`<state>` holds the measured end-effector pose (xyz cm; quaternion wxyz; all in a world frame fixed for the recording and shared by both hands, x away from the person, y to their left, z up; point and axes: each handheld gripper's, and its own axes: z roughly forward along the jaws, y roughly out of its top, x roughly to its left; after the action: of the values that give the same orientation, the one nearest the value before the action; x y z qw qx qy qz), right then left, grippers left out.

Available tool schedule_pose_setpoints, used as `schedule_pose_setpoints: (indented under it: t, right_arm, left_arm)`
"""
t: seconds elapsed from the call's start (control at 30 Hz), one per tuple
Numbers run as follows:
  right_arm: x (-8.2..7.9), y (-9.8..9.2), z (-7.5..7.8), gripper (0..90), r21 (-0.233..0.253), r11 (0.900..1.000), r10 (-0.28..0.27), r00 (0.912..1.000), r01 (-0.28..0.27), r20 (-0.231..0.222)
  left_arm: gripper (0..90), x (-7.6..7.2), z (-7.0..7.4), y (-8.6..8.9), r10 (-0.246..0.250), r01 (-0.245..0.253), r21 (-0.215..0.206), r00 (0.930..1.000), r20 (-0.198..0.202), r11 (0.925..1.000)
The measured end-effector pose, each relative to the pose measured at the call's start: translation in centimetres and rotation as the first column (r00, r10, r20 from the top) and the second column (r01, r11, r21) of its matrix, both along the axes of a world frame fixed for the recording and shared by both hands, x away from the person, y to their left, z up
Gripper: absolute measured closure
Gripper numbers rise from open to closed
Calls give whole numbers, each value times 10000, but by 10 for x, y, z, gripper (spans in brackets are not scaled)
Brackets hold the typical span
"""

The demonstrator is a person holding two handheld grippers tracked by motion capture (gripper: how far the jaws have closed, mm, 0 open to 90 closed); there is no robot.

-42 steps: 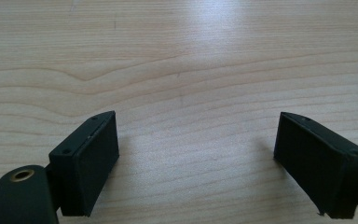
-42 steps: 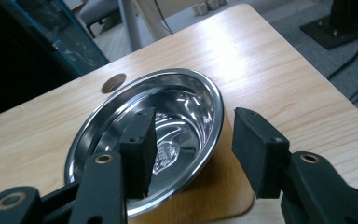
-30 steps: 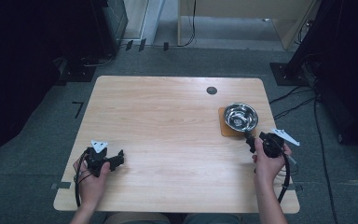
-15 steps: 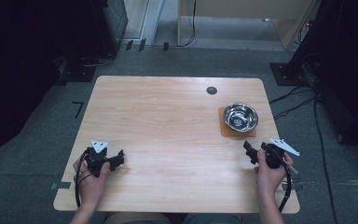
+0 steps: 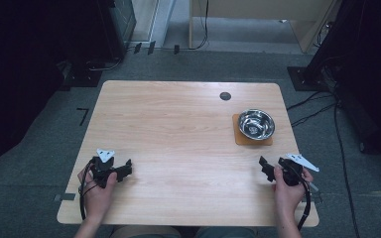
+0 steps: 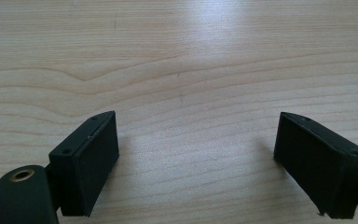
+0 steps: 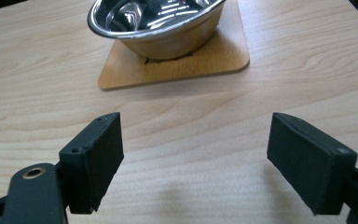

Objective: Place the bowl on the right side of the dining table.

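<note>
A shiny steel bowl (image 5: 256, 124) stands on a small square wooden mat (image 5: 252, 140) at the right of the light wooden table (image 5: 178, 129). My right gripper (image 5: 264, 166) rests near the front right edge, below the bowl and apart from it. In the right gripper view its jaws stand wide apart with bare wood between them (image 7: 196, 158), and the bowl (image 7: 158, 23) on its mat (image 7: 200, 63) lies straight ahead. My left gripper (image 5: 127, 168) sits at the front left, held by a hand. The left gripper view also shows it open (image 6: 196, 158) over bare wood.
A small black round cap (image 5: 225, 95) is set into the table near its far edge. Cables (image 5: 312, 106) run over the floor at the right. Dark equipment (image 5: 114, 25) stands behind the table at the left.
My right gripper has drawn back from beside the bowl toward the front edge of the table, staying open. The left gripper has not moved.
</note>
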<state>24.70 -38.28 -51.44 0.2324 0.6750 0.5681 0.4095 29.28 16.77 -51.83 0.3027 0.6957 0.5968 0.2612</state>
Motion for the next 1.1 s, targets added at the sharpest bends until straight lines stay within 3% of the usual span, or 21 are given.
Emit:
schedule_pose_setpoints:
  t: [1.1]
  right_arm:
    - [-40, -21, -5, 181, -450, 9988, -226, 9993, 213, -287]
  left_arm:
    - [135, 0, 0, 0, 2, -2, -8, 10000, 0, 10000]
